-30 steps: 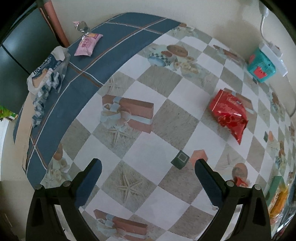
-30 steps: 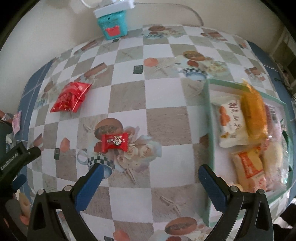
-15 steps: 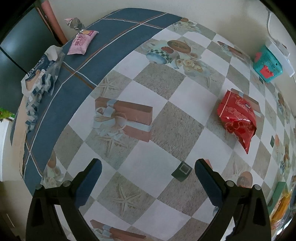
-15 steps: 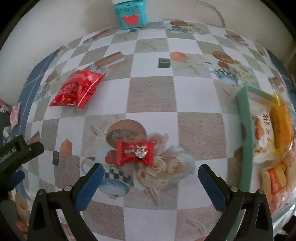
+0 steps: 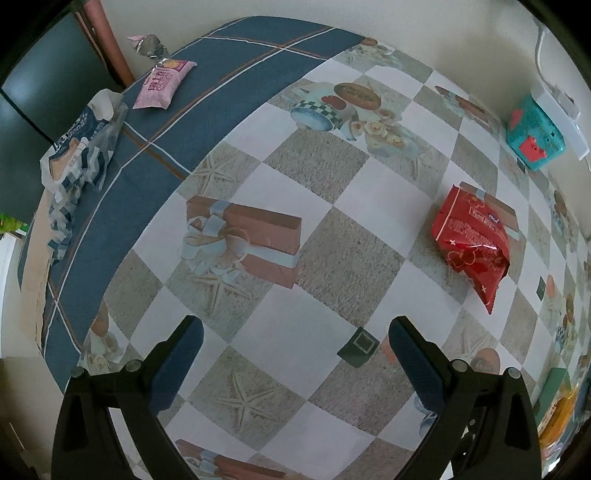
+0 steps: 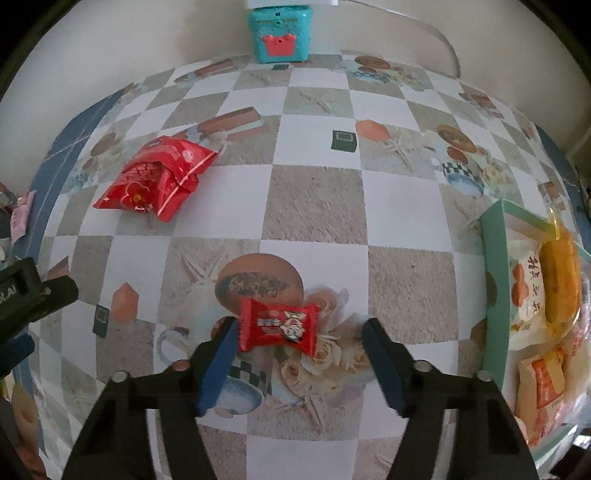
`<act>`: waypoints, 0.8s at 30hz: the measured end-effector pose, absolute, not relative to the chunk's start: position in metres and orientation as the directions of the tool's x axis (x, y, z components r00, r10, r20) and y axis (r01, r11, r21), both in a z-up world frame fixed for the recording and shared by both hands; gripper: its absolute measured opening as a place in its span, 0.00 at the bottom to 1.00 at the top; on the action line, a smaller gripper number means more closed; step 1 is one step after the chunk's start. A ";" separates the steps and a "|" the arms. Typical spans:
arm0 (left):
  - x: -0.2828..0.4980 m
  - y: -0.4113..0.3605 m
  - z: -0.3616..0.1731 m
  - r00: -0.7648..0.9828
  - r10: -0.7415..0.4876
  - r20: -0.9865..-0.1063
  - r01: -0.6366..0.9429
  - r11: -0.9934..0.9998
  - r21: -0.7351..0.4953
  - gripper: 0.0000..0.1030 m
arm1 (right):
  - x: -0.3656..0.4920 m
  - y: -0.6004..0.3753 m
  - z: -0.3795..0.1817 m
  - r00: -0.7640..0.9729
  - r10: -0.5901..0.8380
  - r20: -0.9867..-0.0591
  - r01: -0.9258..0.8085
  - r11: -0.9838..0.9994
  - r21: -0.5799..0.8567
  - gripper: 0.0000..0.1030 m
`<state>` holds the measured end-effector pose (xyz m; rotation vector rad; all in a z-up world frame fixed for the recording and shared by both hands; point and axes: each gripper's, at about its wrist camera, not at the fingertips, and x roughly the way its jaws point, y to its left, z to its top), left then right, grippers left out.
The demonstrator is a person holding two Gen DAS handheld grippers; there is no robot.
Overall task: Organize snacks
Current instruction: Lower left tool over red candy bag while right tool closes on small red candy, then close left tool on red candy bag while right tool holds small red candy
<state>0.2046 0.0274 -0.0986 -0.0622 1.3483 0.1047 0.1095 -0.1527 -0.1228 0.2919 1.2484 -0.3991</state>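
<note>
1. Seen only from the right wrist: small red candy (image 6: 277,328) lying flat on the checked tablecloth (image 6: 314,210), just in front of the right gripper (image 6: 297,363) and closer to its left finger, possibly touching that pad — cannot tell for sure. Also only here: green tray (image 6: 493,280) to the right of the candy, well apart from it, holding several packets, among them an orange-yellow one (image 6: 559,280) and a white one with red print (image 6: 526,295).
2. Seen only from the left wrist: pink packet (image 5: 162,85) and blue-and-white bag (image 5: 79,147) on the blue border of the tablecloth (image 5: 207,122), far from the big red packet (image 5: 472,243) and on the other side of the cloth's printed gift box.
3. Shared by both views: big red packet (image 6: 157,181), up and left of the candy, well apart; teal toy box (image 6: 280,31) against the wall beyond the candy.
4. Right gripper: spread wide, nothing clamped, 2 blue pads flanking the candy's near edge, pointed down at the cloth from close above.
5. Left gripper (image 5: 295,363): spread wide, nothing between the pads, hovering over bare white and beige squares, big red packet ahead and to its right. A black part of it (image 6: 35,295) visible at the left edge of the right view, left of the candy.
6. Surface: glossy cloth of white and beige checks printed with starfish, cups, roses and gift boxes. Pale wall behind, white cable (image 6: 436,33) running near the toy box.
</note>
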 end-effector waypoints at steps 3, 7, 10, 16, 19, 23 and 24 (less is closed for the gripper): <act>0.202 0.026 -0.095 0.223 0.042 -0.974 -0.112 0.994 0.017 0.98 | 0.112 -0.152 -0.120 0.267 -0.137 -0.954 0.438 0.899 -0.007 0.55; 0.199 0.021 -0.090 0.228 0.040 -0.973 -0.100 0.995 0.017 0.98 | 0.110 -0.158 -0.116 0.272 -0.142 -0.952 0.437 0.899 -0.009 0.46; 0.200 0.014 -0.088 0.234 0.037 -0.972 -0.090 0.996 0.016 0.98 | 0.114 -0.161 -0.116 0.275 -0.143 -0.951 0.434 0.901 -0.010 0.41; 0.204 0.005 -0.089 0.235 0.015 -0.972 -0.077 0.997 -0.003 0.98 | 0.118 -0.175 -0.112 0.287 -0.139 -0.948 0.434 0.901 -0.001 0.38; 0.209 -0.001 -0.085 0.253 -0.020 -0.967 -0.077 0.996 -0.040 0.98 | 0.122 -0.183 -0.109 0.300 -0.137 -0.944 0.434 0.901 0.007 0.34; 0.216 -0.011 -0.076 0.304 -0.052 -0.951 -0.063 0.995 -0.075 0.98 | 0.129 -0.193 -0.109 0.320 -0.146 -0.936 0.429 0.903 0.005 0.34; 0.218 -0.017 -0.074 0.319 -0.057 -0.946 -0.052 0.996 -0.078 0.98 | 0.129 -0.197 -0.109 0.324 -0.146 -0.935 0.431 0.902 0.008 0.34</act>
